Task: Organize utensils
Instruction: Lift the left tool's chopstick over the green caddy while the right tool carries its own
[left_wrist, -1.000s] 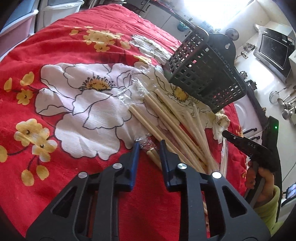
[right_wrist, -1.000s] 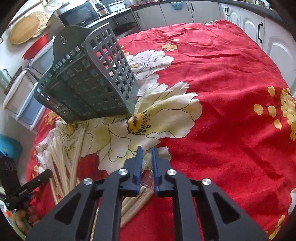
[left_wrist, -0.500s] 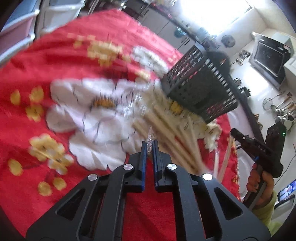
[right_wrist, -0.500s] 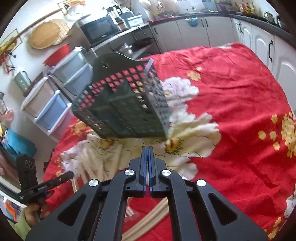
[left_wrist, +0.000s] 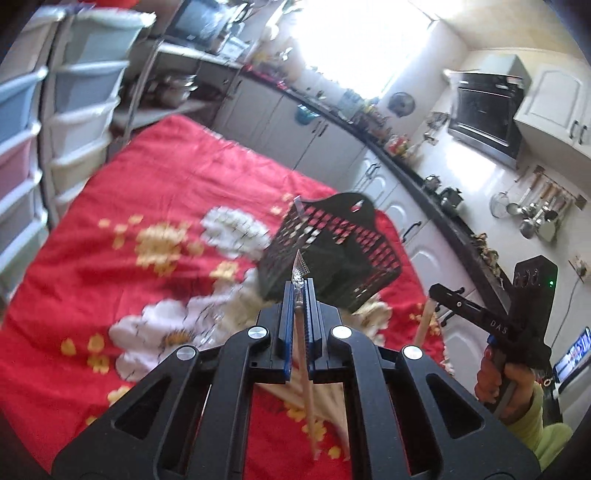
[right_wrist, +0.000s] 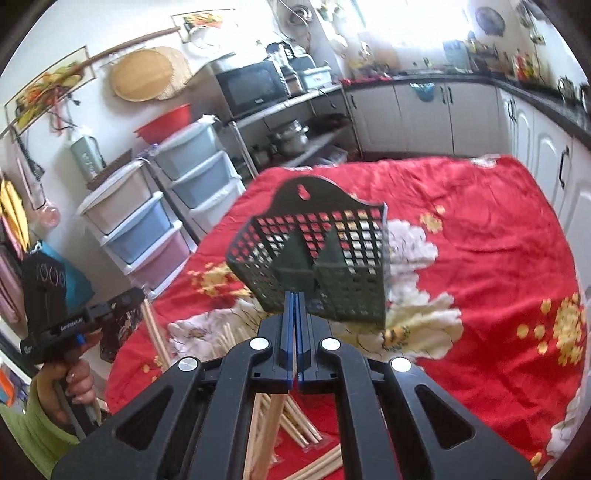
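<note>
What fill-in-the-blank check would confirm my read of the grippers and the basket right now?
1. The left gripper is shut on a wrapped ____.
2. The dark basket lies tipped on a floral cloth whose main colour is ____.
3. The right gripper has its jaws ____.

Missing words: chopstick; red; shut

Basket on the tablecloth, loose chopsticks on the cloth before it, drawer units beyond the table's left edge.
</note>
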